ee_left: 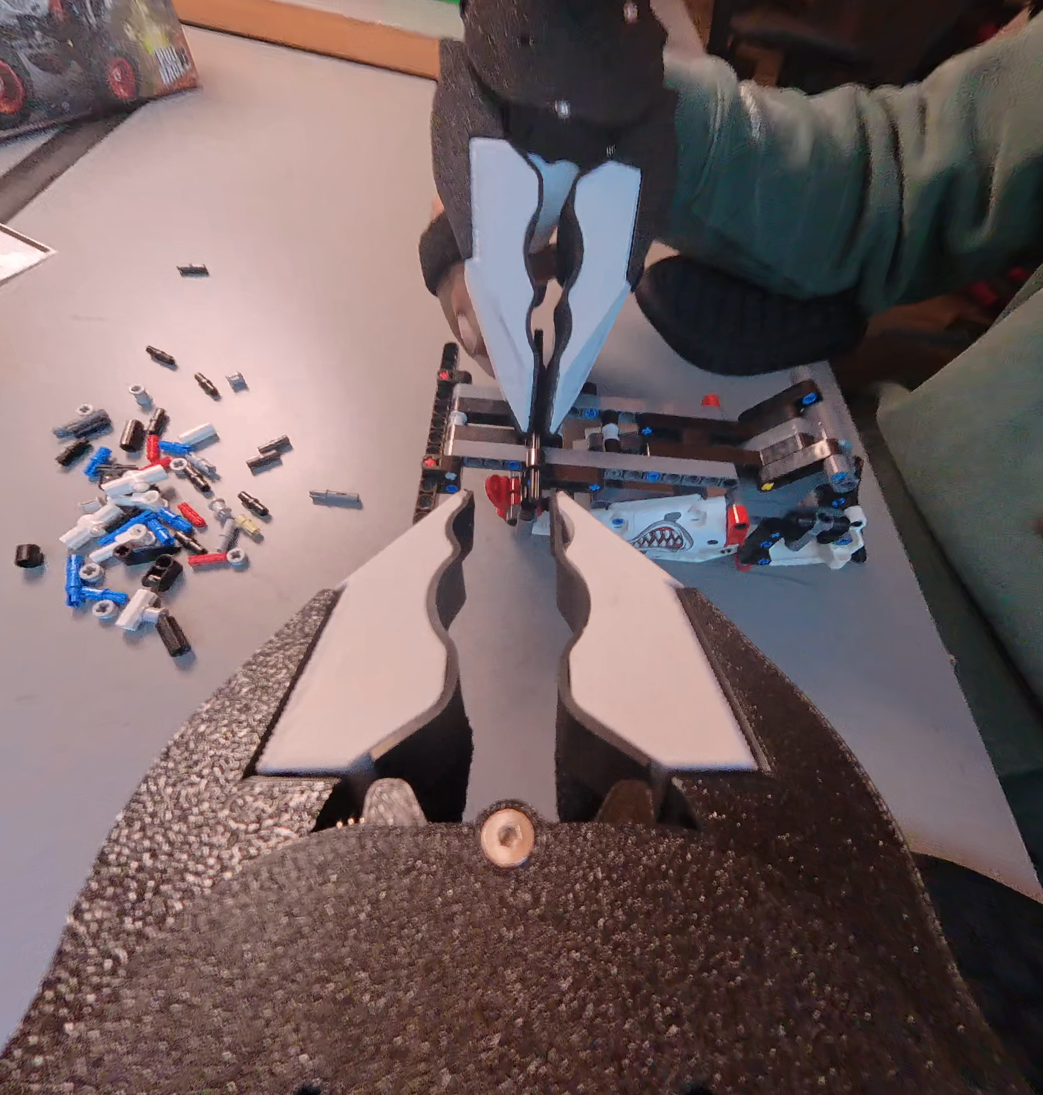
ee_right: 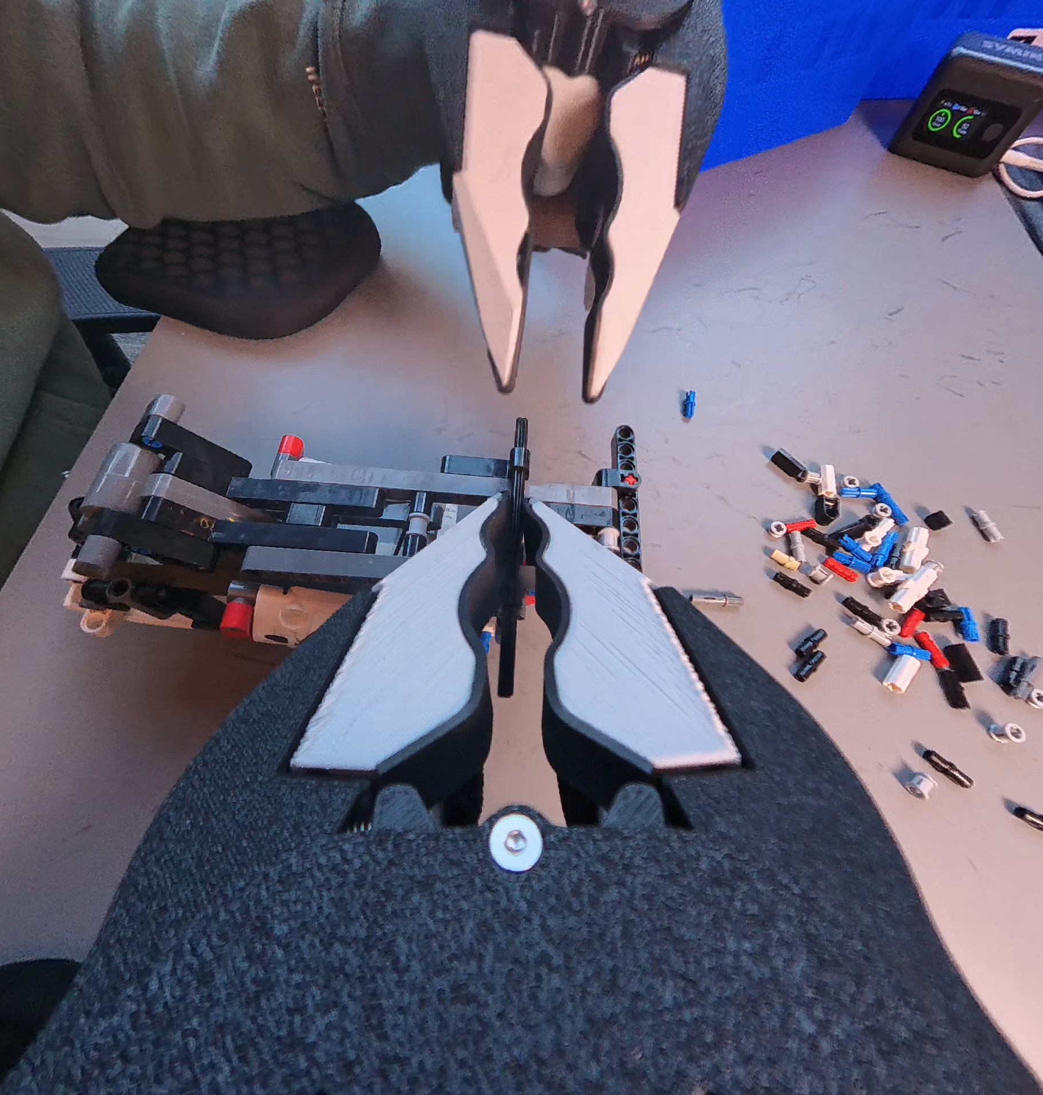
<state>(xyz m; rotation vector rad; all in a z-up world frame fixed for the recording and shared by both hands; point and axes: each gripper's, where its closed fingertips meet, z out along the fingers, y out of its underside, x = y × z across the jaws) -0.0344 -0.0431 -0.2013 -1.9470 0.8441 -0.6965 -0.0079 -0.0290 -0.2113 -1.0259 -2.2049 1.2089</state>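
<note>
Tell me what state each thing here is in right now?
Left tool: open, empty, beside the model.
Right tool: shut on the black axle.
Black axle: gripped, poking into the model.
Brick-built model: partly assembled, lying on the grey table.
Loose connector pieces: scattered, untouched.
Power bank: screen lit.

We see both grippers, left gripper (ee_left: 512, 502) and right gripper (ee_right: 514, 503), with pale grey wavy-edged fingers (ee_left: 382, 640), black-rimmed, in grainy black housings, each with a silver screw (ee_right: 514, 842) behind the fingers. Green sleeve (ee_left: 850, 178), black knit cuff (ee_left: 744, 320).
</note>
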